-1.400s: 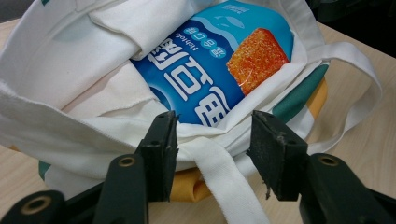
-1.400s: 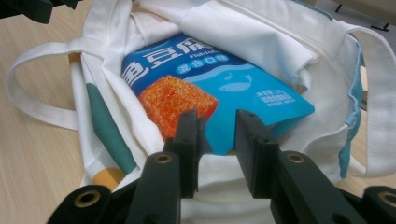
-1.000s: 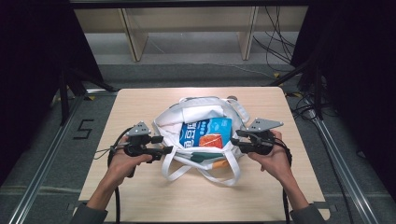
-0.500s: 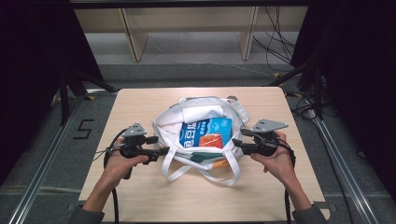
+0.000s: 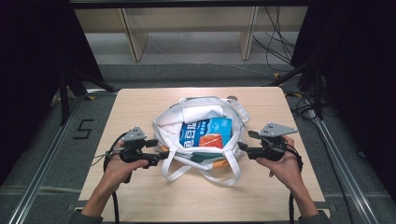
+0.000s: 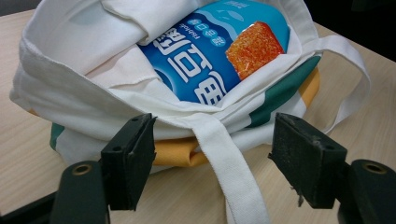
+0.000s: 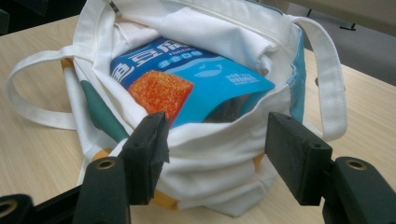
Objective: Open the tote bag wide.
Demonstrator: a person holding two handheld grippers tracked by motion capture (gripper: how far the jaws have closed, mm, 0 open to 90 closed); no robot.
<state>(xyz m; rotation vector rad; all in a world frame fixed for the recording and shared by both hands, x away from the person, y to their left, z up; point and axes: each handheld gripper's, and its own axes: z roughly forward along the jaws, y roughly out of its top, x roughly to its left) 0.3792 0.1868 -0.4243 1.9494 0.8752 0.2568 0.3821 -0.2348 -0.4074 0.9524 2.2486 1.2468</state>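
I have a white canvas tote bag (image 5: 198, 128) with green and yellow-orange panels sitting mid-table on the light wooden table (image 5: 140, 100), mouth open upward. Inside it lies a blue snack packet (image 5: 208, 132) with white lettering and an orange square picture, beside folded white cloth. My left gripper (image 5: 161, 155) sits at the bag's left side, jaws spread wide; in the left gripper view (image 6: 212, 158) the white fabric handle strap (image 6: 229, 172) runs between them, gripped by neither. My right gripper (image 5: 243, 147) is at the bag's right side, jaws also spread apart, framing the bag's rim in the right gripper view (image 7: 217, 149), not pinching it. A second strap loop (image 5: 219, 175) lies on the table toward me.
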